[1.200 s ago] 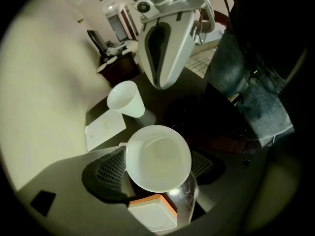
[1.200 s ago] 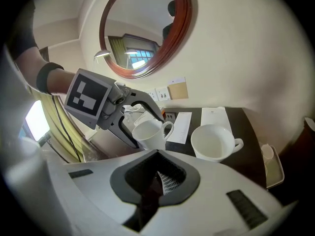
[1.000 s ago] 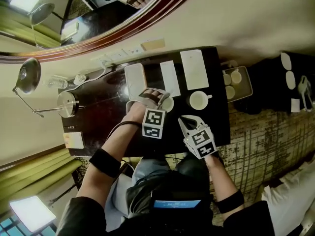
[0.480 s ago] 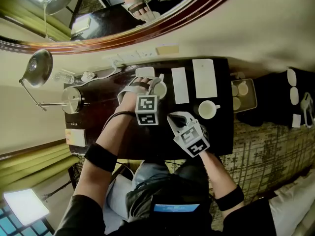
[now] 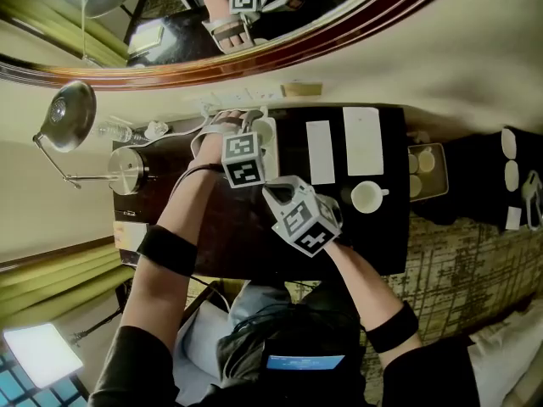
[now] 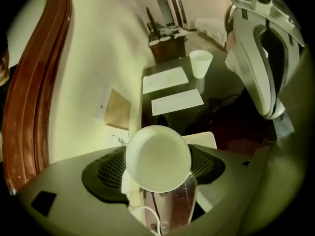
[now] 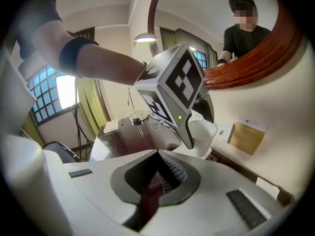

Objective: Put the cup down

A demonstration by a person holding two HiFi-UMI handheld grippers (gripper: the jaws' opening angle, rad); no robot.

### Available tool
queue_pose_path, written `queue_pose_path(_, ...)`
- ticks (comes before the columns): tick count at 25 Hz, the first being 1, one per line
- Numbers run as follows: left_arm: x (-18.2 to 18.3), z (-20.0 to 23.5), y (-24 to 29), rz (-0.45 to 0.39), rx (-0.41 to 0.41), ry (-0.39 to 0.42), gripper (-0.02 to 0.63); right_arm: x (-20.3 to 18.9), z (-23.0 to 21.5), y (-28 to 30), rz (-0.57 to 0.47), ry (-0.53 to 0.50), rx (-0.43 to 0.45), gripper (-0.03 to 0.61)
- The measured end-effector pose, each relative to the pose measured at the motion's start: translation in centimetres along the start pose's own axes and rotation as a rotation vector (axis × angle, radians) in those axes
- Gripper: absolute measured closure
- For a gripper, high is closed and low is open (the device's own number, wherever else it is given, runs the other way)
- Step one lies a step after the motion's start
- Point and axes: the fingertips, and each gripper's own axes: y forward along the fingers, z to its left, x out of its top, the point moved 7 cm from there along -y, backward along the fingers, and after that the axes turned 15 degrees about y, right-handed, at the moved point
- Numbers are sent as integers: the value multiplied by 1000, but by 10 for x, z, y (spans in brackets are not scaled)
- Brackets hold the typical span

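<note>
Lamp at the far left, bent over the end of the dark bench, with a clear bottle lying just beyond its round base. Along the far wall runs a mirror in a red-brown wooden frame.

Next come the left tongs, reaching steeply down at the far edge of the bench, close to the wall. They are clamped on the cup, one pad on each side of it. The cup is white, upright, mouth up. It sits over a white plate with a thin cable beside it. I cannot tell whether its foot touches the plate.

Just right of them, and nearer to me, the right tongs hang over the middle of the bench. They are closed tight with nothing in them.

Further right, two white sheets lie side by side towards the far edge. Near them, on the near side, the other cup stands alone, well apart from both tongs. Past the right end of the bench is a tray with a few small cups in it.
</note>
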Motion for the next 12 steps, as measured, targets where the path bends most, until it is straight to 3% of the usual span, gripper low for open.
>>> queue_pose_path(12, -24, 8, 20, -5, -36, -52, 230, 6, 0, 21, 26, -4, 8, 566)
